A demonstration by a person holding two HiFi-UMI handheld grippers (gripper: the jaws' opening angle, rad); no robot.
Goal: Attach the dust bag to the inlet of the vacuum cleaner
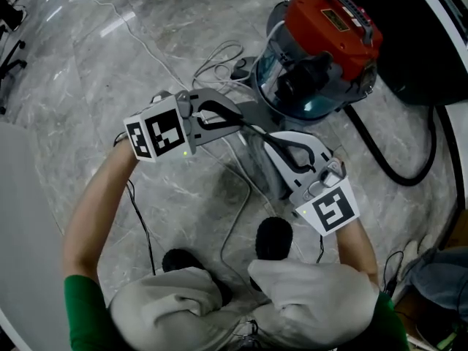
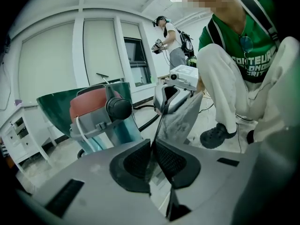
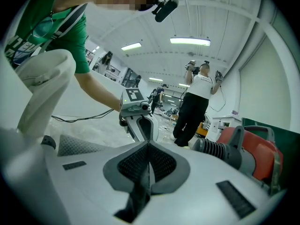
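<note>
1. The dust bag [image 1: 257, 165], grey and limp, hangs in the air between the two grippers above the floor [image 1: 95, 72]. It is apart from the vacuum cleaner [image 1: 325, 46], which stands at 1 o'clock from it in the head view.
2. The left gripper [image 1: 250, 126] comes in from 10 o'clock, its jaws clamped on a thin edge of the bag.
3. The right gripper [image 1: 266, 140] comes in from 4 o'clock, its jaws pressed together on the bag's upper part.
4. In the left gripper view, the bag [image 2: 183, 118] stretches from the left gripper [image 2: 152, 146] up to the right one, and the vacuum's black round inlet [image 2: 118, 108] sits at 10 o'clock from it.
5. A black hose [image 1: 398, 170] curves away at 4 o'clock from the vacuum, and white cables [image 1: 219, 53] lie at its 9 o'clock.
</note>
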